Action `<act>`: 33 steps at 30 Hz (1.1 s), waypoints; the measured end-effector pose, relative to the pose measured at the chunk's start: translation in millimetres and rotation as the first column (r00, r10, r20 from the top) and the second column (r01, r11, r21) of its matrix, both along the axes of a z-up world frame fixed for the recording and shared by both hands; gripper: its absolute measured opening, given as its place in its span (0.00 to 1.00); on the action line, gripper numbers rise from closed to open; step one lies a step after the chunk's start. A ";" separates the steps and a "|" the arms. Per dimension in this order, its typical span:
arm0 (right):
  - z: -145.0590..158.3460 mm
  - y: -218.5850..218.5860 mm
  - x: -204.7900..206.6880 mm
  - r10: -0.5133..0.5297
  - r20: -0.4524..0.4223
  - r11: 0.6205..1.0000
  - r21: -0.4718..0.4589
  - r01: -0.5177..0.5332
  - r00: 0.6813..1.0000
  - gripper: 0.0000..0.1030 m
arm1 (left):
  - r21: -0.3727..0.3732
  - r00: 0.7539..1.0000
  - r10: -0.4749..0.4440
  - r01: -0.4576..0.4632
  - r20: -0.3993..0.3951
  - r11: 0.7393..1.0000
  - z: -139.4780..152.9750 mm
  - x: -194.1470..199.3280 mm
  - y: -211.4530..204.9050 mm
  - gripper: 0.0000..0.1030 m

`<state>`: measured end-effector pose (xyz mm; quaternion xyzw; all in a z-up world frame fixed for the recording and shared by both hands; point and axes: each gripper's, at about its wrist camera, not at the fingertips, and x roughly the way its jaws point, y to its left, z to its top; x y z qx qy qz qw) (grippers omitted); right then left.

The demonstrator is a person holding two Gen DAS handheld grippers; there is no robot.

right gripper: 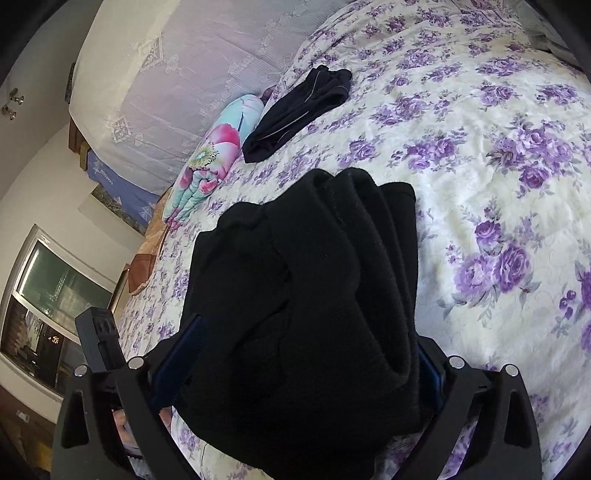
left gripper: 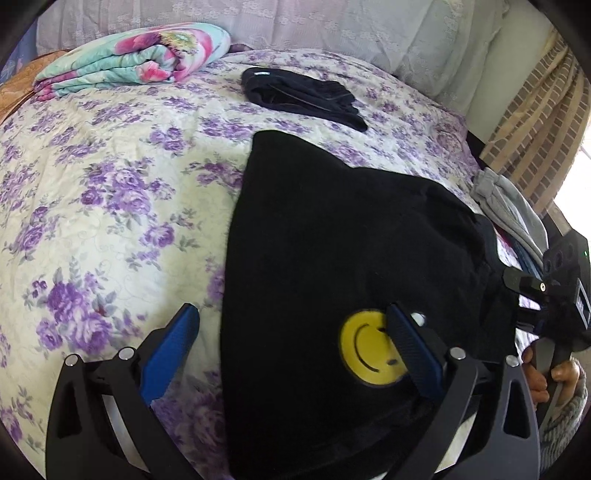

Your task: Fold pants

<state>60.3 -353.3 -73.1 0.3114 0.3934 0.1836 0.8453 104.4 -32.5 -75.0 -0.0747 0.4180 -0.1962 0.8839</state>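
Black fleece pants [left gripper: 332,240] with a yellow smiley patch [left gripper: 369,350] lie on the floral bedspread [left gripper: 110,203]. My left gripper [left gripper: 291,317] is open above the pants' left edge, one blue finger [left gripper: 173,350] over the bedspread, the other over the patch. In the right wrist view the pants [right gripper: 303,295] are bunched in thick folds and fill the space between the blue fingers [right gripper: 181,362] of my right gripper [right gripper: 306,354]. The fingers stand wide apart around the fabric. The right gripper also shows at the far right of the left wrist view [left gripper: 554,295].
A second dark garment [left gripper: 299,96] lies folded farther up the bed, also in the right wrist view [right gripper: 299,110]. A folded floral blanket [left gripper: 129,59] sits by the lace pillows [left gripper: 332,22]. Grey clothes [left gripper: 509,206] are piled at the bed's right edge.
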 end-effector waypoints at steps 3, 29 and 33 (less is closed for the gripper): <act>-0.7 -1.4 2.0 0.012 -0.008 1.000 0.006 -0.012 1.000 0.95 | 0.024 0.998 -0.050 0.050 0.023 0.998 0.3 -7.7 -10.2 0.96; -4.1 -6.1 1.0 -0.008 -0.001 1.000 0.012 0.008 1.000 0.85 | 0.067 0.995 -0.079 0.075 0.067 0.995 5.9 -10.6 -21.8 0.85; -5.1 -8.5 -1.4 -0.020 -0.007 1.000 0.023 0.020 1.000 0.78 | 0.068 0.994 -0.082 0.077 0.071 0.995 7.6 -11.9 -21.5 0.80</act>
